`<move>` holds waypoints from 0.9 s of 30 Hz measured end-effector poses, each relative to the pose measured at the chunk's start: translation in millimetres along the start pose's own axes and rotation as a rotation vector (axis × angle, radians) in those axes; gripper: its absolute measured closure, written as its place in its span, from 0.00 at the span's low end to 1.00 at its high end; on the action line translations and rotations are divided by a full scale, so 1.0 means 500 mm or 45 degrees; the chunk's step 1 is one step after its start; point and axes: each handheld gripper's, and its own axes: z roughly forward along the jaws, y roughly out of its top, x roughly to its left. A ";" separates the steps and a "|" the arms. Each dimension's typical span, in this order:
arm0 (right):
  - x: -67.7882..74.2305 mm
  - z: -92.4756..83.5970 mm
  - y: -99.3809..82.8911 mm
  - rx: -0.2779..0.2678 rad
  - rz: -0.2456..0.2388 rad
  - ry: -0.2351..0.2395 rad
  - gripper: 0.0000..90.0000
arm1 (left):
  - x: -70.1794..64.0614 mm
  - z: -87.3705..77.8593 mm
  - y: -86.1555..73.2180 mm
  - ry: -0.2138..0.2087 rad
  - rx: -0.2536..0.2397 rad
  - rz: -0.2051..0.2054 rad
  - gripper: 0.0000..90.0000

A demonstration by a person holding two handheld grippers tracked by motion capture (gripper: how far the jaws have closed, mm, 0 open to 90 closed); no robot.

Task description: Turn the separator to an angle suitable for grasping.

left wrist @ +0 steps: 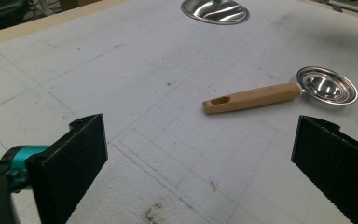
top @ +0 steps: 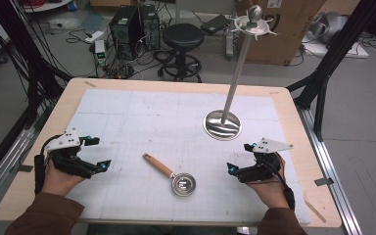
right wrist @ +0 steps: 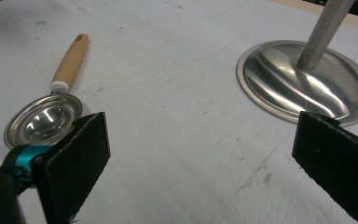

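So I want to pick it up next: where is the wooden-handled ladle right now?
In the high view the wooden-handled ladle lies flat on the white mat, near the front edge, between the left gripper and right gripper, nearer than the metal stand's base.

A scoop [top: 173,176] lies on the counter [top: 44,142] near the middle of its front edge, handle toward the far left corner. A stand [top: 223,124] sits behind it, rightward. The left hand-held gripper [top: 94,153] and right hand-held gripper [top: 239,157] flank the scoop.

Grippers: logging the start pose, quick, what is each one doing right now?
Left gripper: open, holding nothing.
Right gripper: open, holding nothing; the wooden-handled ladle lies untouched between them.
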 end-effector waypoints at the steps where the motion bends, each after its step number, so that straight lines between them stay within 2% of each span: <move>1: 0.000 0.000 -0.001 0.000 0.001 0.000 0.03 | 0.000 0.001 0.001 0.004 -0.003 -0.003 0.04; 9: 0.007 0.005 -0.005 0.023 0.000 0.009 0.03 | -0.002 0.000 0.004 -0.005 -0.014 0.005 0.04; 11: 0.015 0.009 0.003 0.024 -0.025 0.015 0.03 | -0.004 -0.002 0.006 -0.006 -0.018 0.008 0.04; 22: 0.046 0.031 0.034 0.045 -0.072 0.050 0.03 | -0.005 -0.007 0.008 -0.008 -0.035 0.008 0.04; 27: 0.069 0.057 0.061 0.079 -0.111 0.076 0.03 | -0.007 -0.006 0.009 -0.016 -0.034 0.010 0.04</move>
